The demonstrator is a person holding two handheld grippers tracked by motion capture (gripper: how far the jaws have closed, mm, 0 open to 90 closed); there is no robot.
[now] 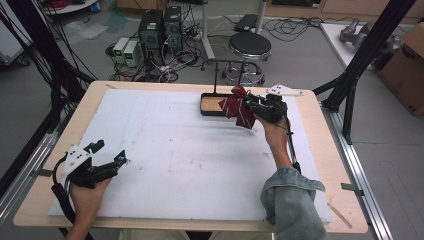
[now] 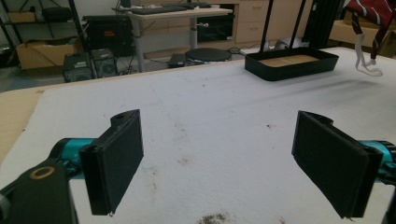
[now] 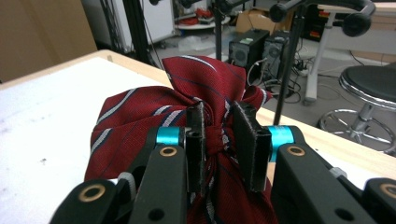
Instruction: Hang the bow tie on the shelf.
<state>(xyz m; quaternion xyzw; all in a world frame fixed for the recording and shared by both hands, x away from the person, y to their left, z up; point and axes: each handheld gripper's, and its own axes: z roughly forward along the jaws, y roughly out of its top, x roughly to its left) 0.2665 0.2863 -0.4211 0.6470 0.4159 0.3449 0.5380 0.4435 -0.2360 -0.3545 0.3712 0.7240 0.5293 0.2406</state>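
Your right gripper (image 1: 251,106) is clamped on the knot of the red striped bow tie (image 1: 239,107); in the right gripper view the two pads pinch the knot (image 3: 215,140) with the wings fanning out above and to the side; the tie hangs clear of the white mat (image 1: 165,150), just beside the near right corner of the black tray (image 1: 212,104), and its white strap (image 2: 366,65) dangles below it. The tray with its upright stand is your landmark; the tie's long axis runs roughly crosswise to the jaws, and the tray lies just left of it in the high view. Your left gripper (image 1: 107,160) rests far from the tray at the mat's near left edge, jaws wide apart and empty; so the right hand is plainly the nearer one for whatever placing comes next.
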